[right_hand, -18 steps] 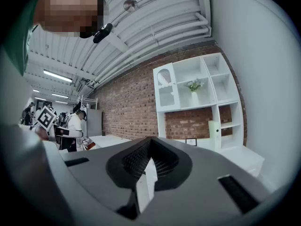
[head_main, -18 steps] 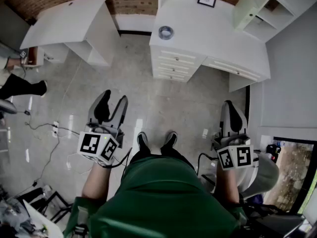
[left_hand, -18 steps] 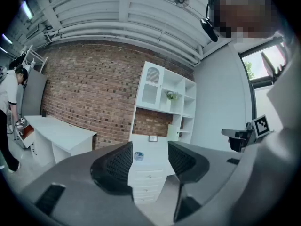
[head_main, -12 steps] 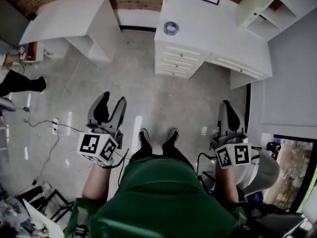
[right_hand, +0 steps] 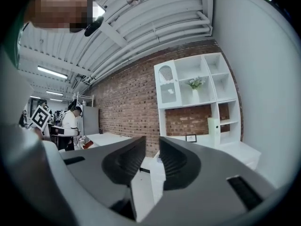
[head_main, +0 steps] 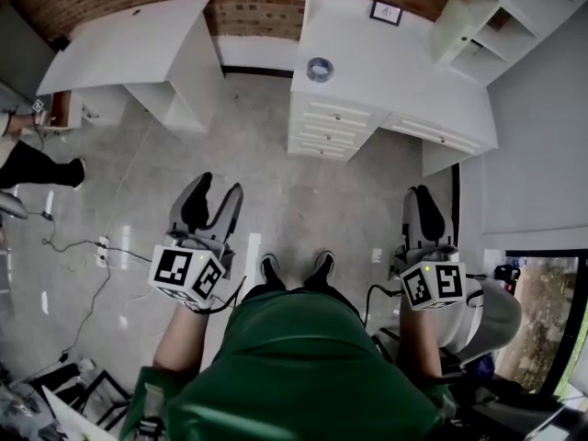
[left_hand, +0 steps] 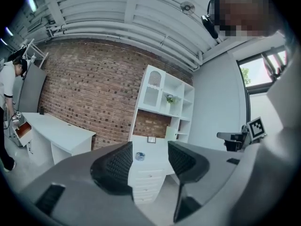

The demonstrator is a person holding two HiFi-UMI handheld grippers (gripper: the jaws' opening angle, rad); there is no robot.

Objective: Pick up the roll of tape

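The roll of tape (head_main: 320, 69) is a small grey ring lying flat on the white drawer desk (head_main: 395, 72), far ahead of both grippers. In the left gripper view the roll of tape (left_hand: 139, 156) shows small in the gap between the jaws. My left gripper (head_main: 218, 187) is held over the floor, open and empty, and my left gripper (left_hand: 150, 158) points at the desk. My right gripper (head_main: 419, 193) hangs over the floor at the right. A thin slit remains between the jaws of my right gripper (right_hand: 152, 157), with nothing between them.
A second white desk (head_main: 129, 39) stands at the left and a white shelf unit (head_main: 501, 12) at the right. A small picture frame (head_main: 386, 11) sits at the drawer desk's back. Cables (head_main: 87, 246) trail over the glossy floor; another person's leg (head_main: 41, 165) is at the far left.
The desk and tape have slid slightly down and right in the head view. Both grippers stay low near the body; the right fingers look closer together.
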